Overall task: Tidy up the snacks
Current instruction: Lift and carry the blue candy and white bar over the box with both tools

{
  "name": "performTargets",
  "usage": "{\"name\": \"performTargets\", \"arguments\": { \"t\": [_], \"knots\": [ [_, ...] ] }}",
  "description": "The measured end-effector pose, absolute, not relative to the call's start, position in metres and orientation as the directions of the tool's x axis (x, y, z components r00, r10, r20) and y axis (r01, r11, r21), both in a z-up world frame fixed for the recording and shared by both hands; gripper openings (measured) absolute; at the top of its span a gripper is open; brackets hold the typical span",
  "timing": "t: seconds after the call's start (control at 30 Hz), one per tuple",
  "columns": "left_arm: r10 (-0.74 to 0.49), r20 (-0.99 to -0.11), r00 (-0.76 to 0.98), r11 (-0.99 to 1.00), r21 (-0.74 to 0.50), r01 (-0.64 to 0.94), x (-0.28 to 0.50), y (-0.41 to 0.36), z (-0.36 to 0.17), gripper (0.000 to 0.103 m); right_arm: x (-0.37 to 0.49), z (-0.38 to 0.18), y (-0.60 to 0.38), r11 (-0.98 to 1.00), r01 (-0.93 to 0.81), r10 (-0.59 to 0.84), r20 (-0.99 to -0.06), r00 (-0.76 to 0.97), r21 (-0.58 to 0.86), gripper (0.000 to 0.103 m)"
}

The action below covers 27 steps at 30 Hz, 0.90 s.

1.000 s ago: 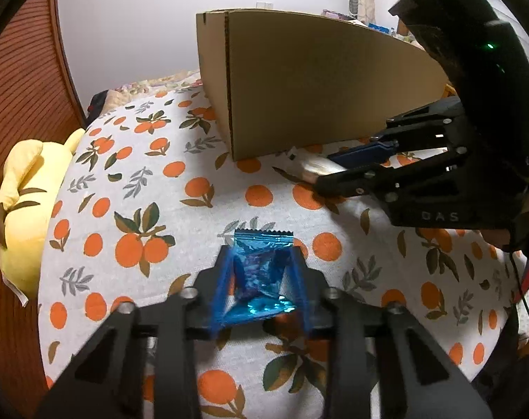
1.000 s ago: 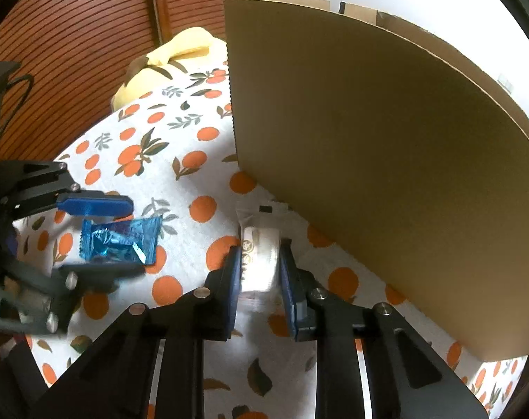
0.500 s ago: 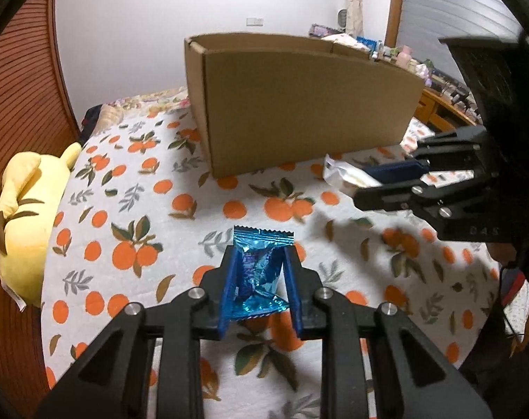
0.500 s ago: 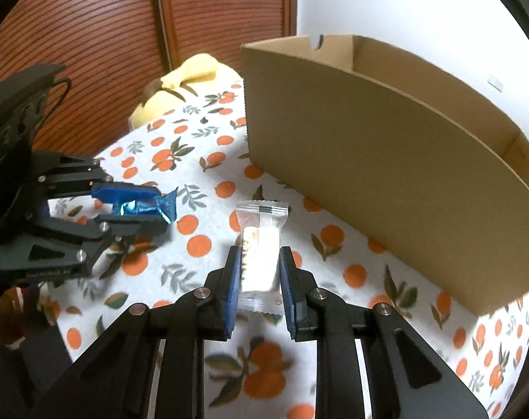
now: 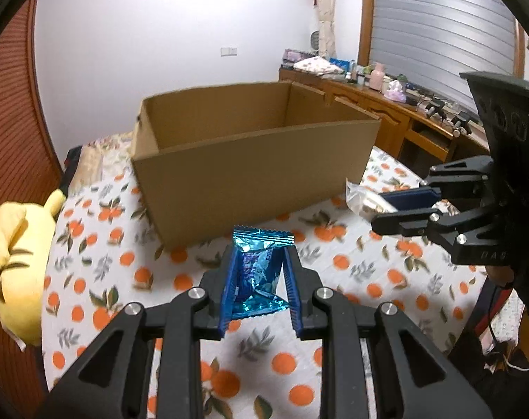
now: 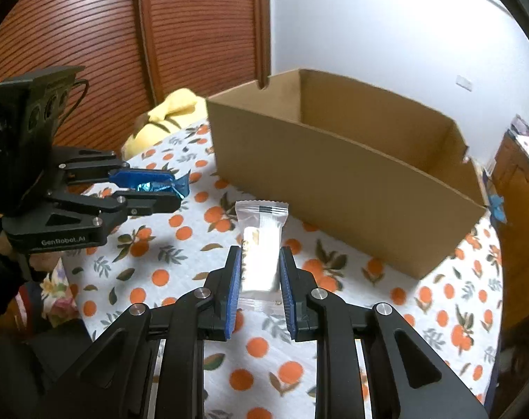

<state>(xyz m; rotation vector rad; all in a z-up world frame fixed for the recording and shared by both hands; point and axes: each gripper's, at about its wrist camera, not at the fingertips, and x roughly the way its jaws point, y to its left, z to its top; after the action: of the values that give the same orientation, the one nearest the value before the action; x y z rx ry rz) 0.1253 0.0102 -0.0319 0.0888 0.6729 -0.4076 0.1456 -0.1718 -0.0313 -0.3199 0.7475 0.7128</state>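
Left wrist view: the left gripper [image 5: 257,279] is clamped on a crinkled blue packet [image 5: 257,272], held in the air in front of the cardboard box [image 5: 250,181], below its rim. The right gripper [image 6: 259,279] pinches a white packet [image 6: 261,251] the same way, also in front of the box and to the right of the blue one.

Both snacks sit short of the box's near wall, so a straight push forward would likely ram a wrapper into the cardboard and could nudge the box along the orange-print cloth [image 5: 334,262]. The foil looks slick and is held only by its sides; a bump could twist it loose. The two grippers are near each other in front of the box and might collide if both go for the opening together.
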Motion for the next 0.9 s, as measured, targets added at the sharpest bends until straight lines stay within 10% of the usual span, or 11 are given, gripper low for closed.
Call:
{"name": "performTargets", "arguments": {
  "t": [0.9],
  "knots": [
    [-0.327,-0.53,0.783,0.922,0.001,0.386,0.185,-0.002,0.037,0.024,0.172,0.02,-0.212,0.81,-0.583,0.427,-0.616,0.662,-0.064,0.02]
  ]
}}
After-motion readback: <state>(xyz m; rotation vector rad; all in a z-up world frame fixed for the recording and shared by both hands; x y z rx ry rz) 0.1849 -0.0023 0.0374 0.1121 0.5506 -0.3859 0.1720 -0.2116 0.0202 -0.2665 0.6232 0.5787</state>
